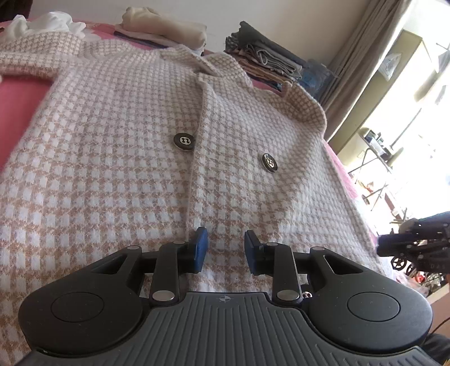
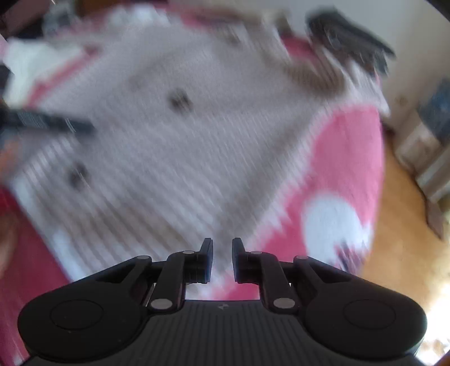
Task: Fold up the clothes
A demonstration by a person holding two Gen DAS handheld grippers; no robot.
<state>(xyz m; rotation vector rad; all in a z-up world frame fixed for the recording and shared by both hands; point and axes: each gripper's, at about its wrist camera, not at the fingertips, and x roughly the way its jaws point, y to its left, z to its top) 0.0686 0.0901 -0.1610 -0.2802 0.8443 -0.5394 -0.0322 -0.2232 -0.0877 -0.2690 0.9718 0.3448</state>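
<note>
A white and tan houndstooth jacket (image 1: 126,157) with two dark buttons (image 1: 183,140) lies spread front-up on a pink bed cover (image 1: 19,107). My left gripper (image 1: 225,247) is open and empty, low over the jacket's lower hem. In the blurred right wrist view the same jacket (image 2: 174,146) fills the middle. My right gripper (image 2: 222,259) is open with a narrow gap, empty, above the jacket's lower edge near the pink cover (image 2: 337,157). The right gripper also shows at the right edge of the left wrist view (image 1: 413,242). The left gripper shows as a dark blur at the left of the right wrist view (image 2: 50,121).
Folded stacks of clothes stand at the far side of the bed: a beige pile (image 1: 166,28) and a dark grey pile (image 1: 267,59). White cloth (image 1: 42,25) lies at the far left. A curtain (image 1: 362,56) and a bright window are at right. Wooden floor (image 2: 399,231) lies beside the bed.
</note>
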